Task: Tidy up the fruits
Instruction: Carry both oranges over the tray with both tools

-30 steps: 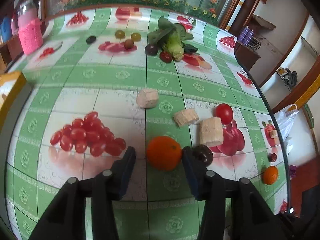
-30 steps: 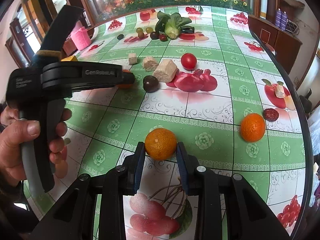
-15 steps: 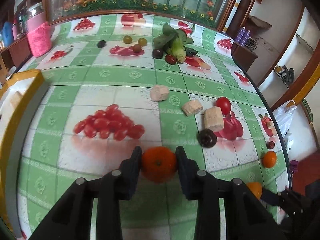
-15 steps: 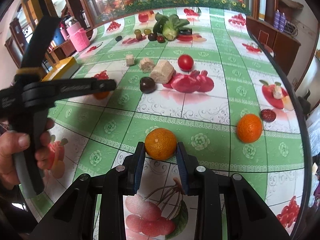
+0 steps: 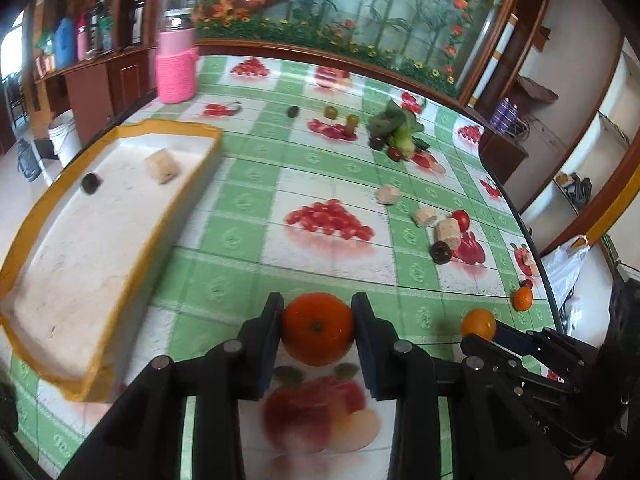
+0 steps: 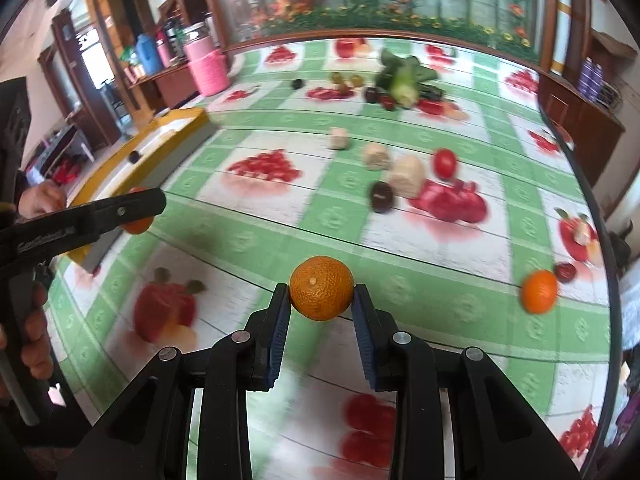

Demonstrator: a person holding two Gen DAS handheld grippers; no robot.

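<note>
My left gripper (image 5: 318, 322) is shut on a deep orange tangerine (image 5: 317, 328) and holds it above the table, just right of the yellow-rimmed white tray (image 5: 100, 248). My right gripper (image 6: 321, 304) is shut on a paler orange (image 6: 321, 293), lifted off the table. The left gripper with its tangerine also shows in the right wrist view (image 6: 138, 216), next to the tray (image 6: 120, 168). The tray holds a dark fruit (image 5: 90, 182) and a beige chunk (image 5: 162, 166). A third orange (image 6: 539, 291) lies near the right table edge.
On the fruit-print tablecloth lie beige chunks (image 6: 407, 175), a dark plum (image 6: 381, 196), a red tomato (image 6: 445, 163), a dark red fruit (image 6: 565, 271), greens (image 6: 402, 76) with small fruits at the back, and a pink jar (image 6: 206, 66) at the far left.
Both grippers lifted their oranges. The left gripper shut on the tangerine and carried it left toward the tray, which now fills the left of its view. The right gripper rose with its orange.
</note>
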